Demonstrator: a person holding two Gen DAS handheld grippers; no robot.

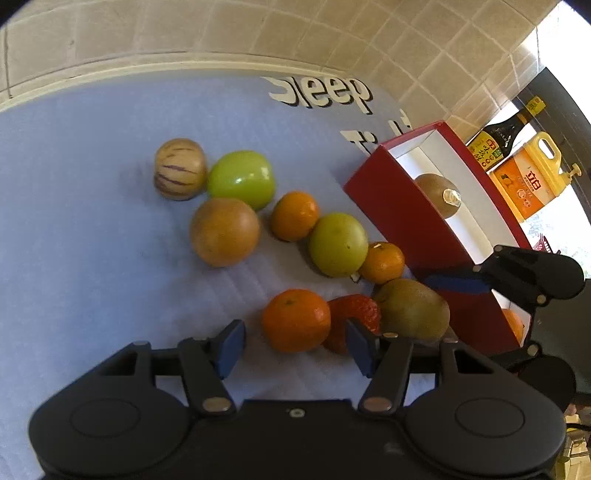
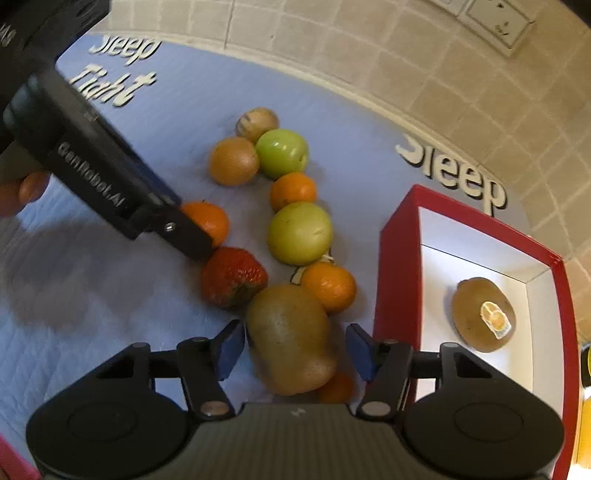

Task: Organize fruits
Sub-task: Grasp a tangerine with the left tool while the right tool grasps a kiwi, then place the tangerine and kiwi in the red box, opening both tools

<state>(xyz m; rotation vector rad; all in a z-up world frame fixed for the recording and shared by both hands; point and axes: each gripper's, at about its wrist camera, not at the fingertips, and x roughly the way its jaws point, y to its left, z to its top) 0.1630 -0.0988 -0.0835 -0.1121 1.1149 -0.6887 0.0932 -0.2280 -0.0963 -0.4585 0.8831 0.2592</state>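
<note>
Loose fruit lies on a blue mat (image 1: 92, 221). My left gripper (image 1: 295, 349) is open, its jaws either side of an orange mandarin (image 1: 295, 319), with a strawberry (image 1: 354, 314) just right of it. My right gripper (image 2: 295, 350) is open around a brown kiwi (image 2: 291, 336) without closing on it; it also shows in the left wrist view (image 1: 412, 308). A red box (image 2: 397, 266) with a white inside holds another kiwi (image 2: 482, 314) with a sticker. Two green apples (image 1: 242, 177) (image 1: 338, 243), more mandarins (image 1: 293, 216), a brown round fruit (image 1: 223, 230) and a striped melon (image 1: 180, 168) lie behind.
A tiled wall (image 1: 258, 29) runs behind the mat. A dark sauce bottle (image 1: 495, 142) and a yellow oil jug (image 1: 532, 177) stand beyond the red box. The left gripper's body (image 2: 92, 158) crosses the right wrist view at upper left.
</note>
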